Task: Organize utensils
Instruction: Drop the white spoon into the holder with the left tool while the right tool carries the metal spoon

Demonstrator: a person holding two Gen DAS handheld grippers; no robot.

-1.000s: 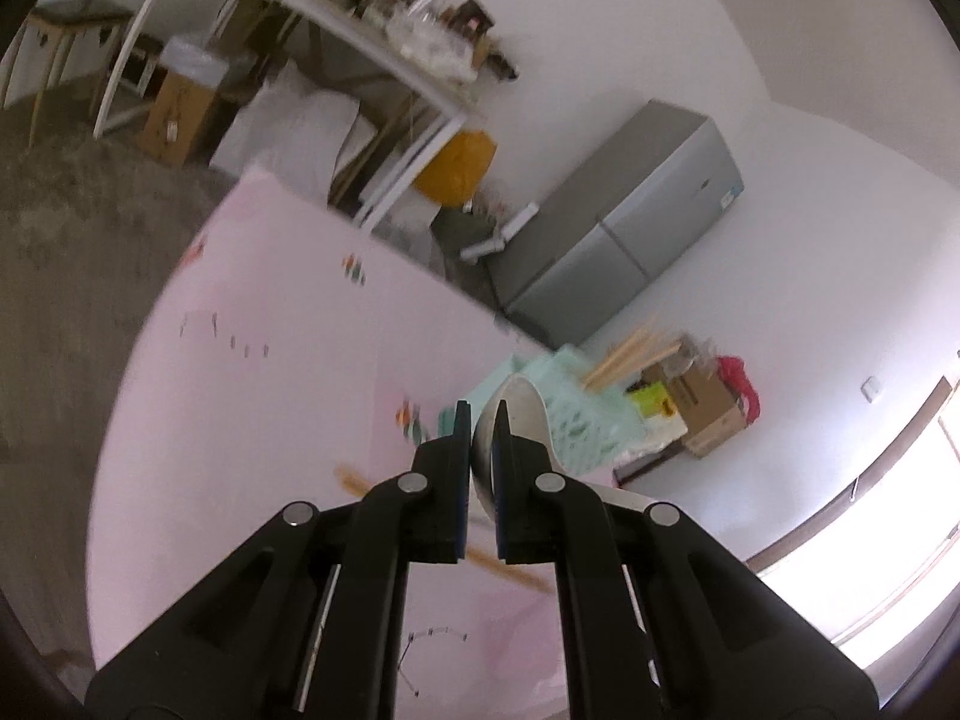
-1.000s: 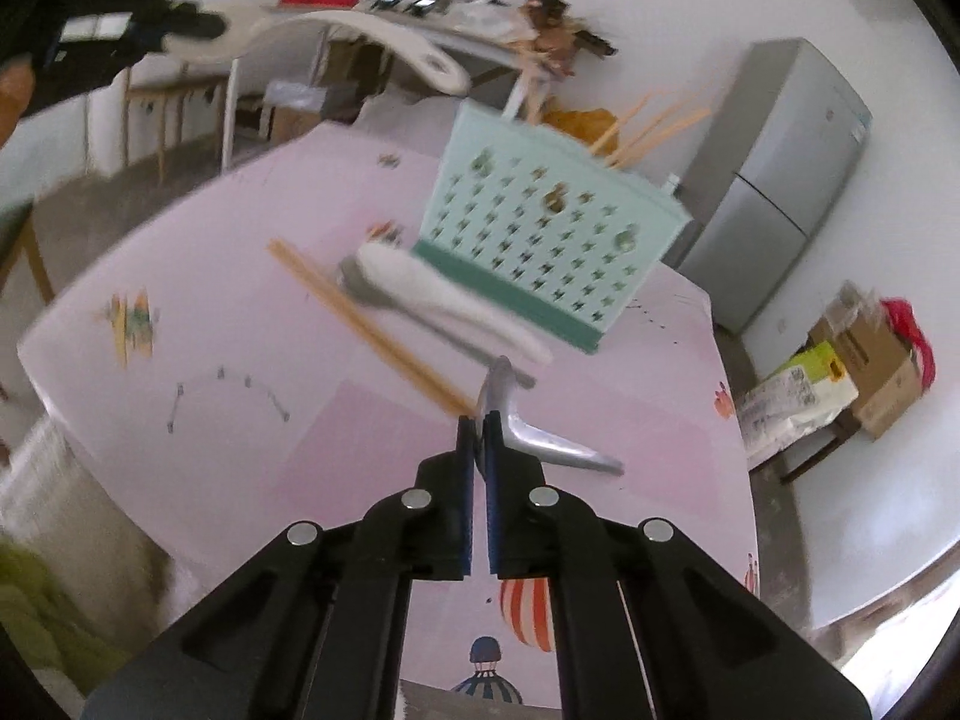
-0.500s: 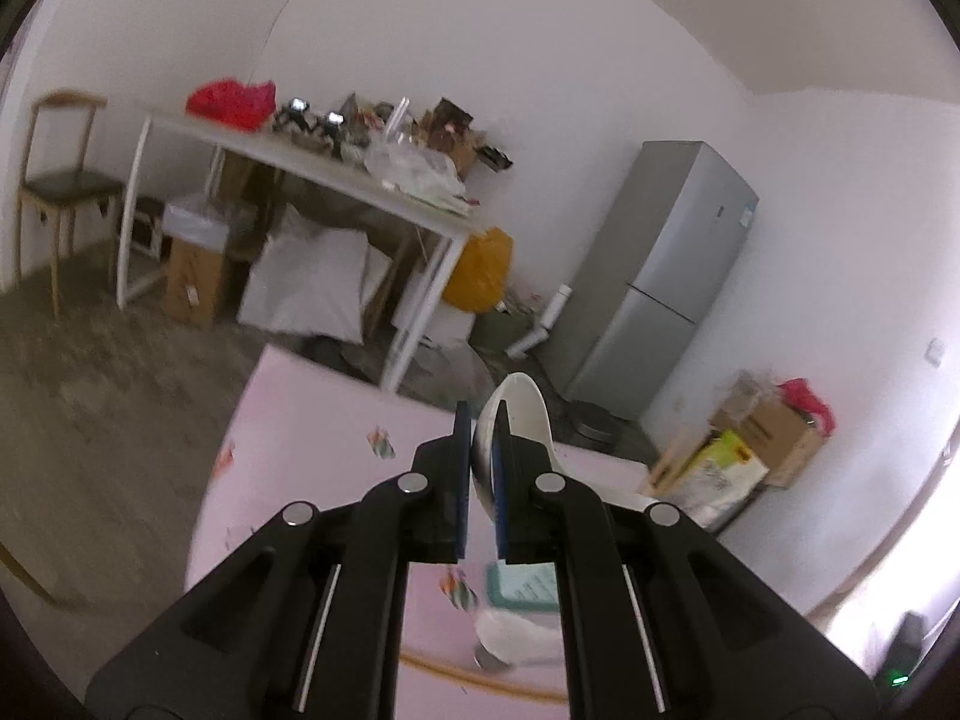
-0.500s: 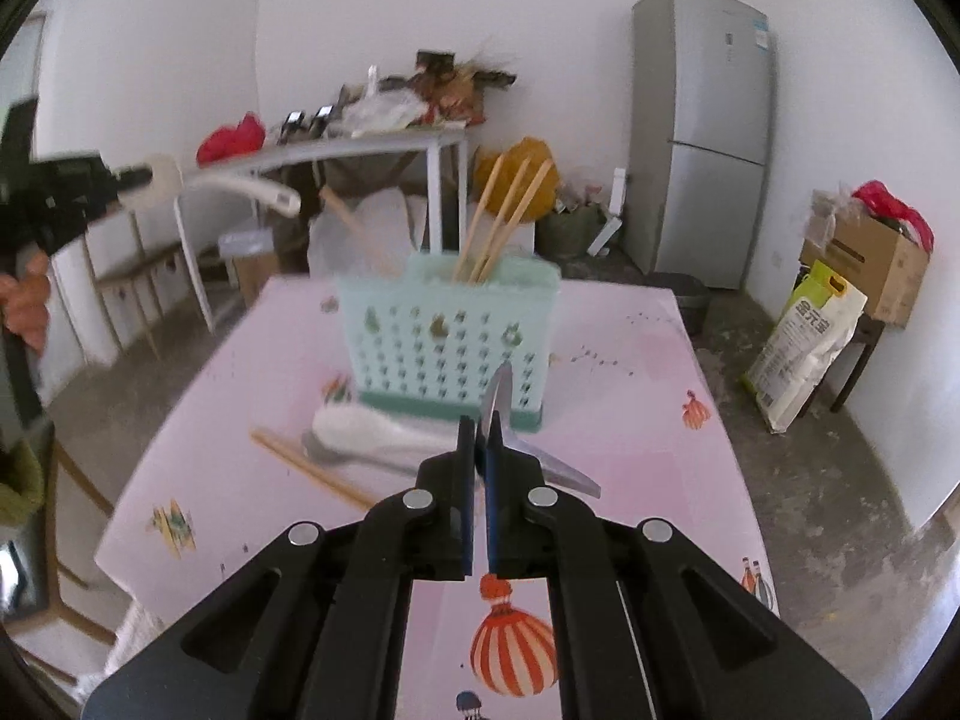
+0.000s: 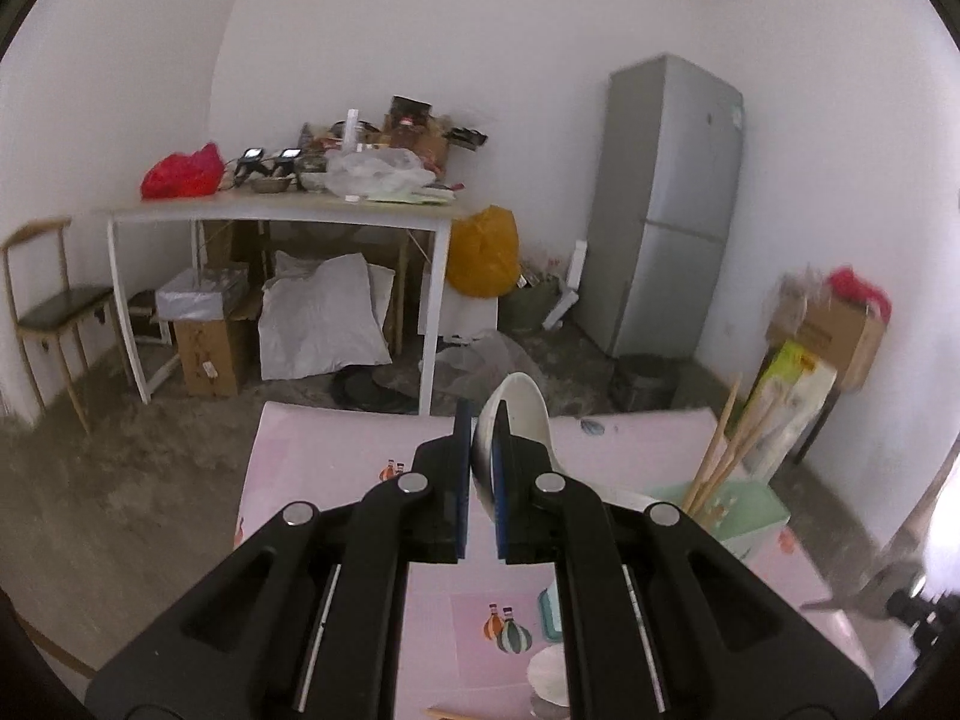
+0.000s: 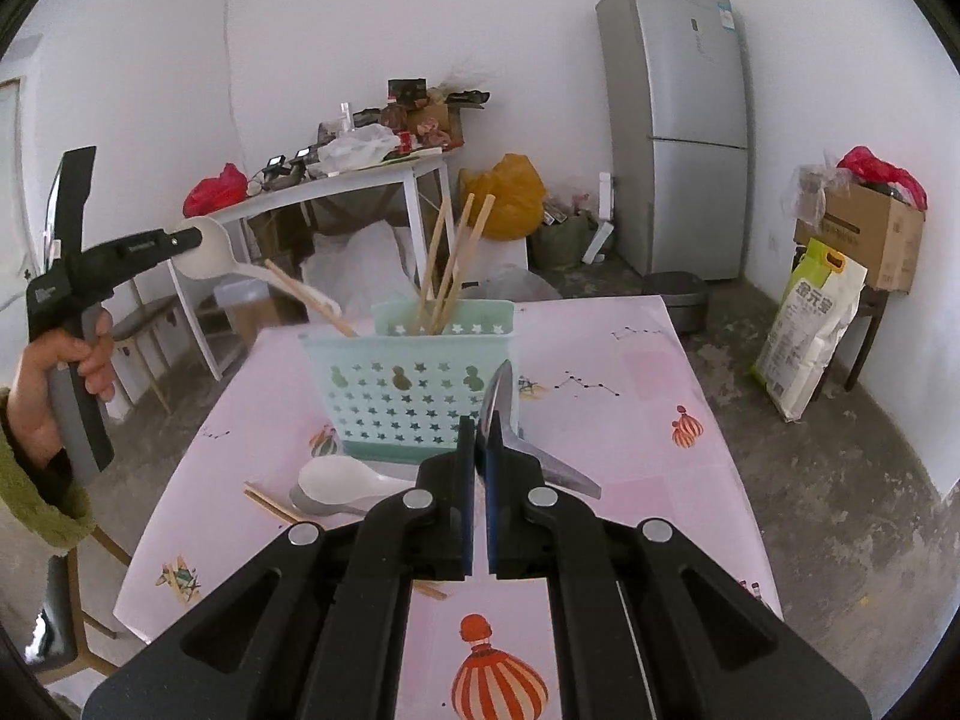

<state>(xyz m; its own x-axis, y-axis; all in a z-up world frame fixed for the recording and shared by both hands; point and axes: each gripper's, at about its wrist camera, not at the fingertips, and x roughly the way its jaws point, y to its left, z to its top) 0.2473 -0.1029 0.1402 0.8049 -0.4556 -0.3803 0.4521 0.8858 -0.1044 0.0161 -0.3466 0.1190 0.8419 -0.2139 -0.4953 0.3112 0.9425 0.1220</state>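
Note:
My left gripper is shut on a white plastic spoon and holds it in the air above the pink table. From the right wrist view, the left gripper hangs high at the left with the white spoon beside the basket. My right gripper is shut on a metal spoon, just in front of the mint perforated basket. Several chopsticks stand in the basket. A second white spoon lies on the table over another utensil, beside a loose chopstick.
A hand in a green sleeve grips the left tool. Beyond the table stand a cluttered white table, a grey fridge, a chair, a cardboard box and a rice bag.
Both grippers have risen and rolled upright, each still carrying its spoon. The left went up well above the table. The right pulled back, facing the basket squarely.

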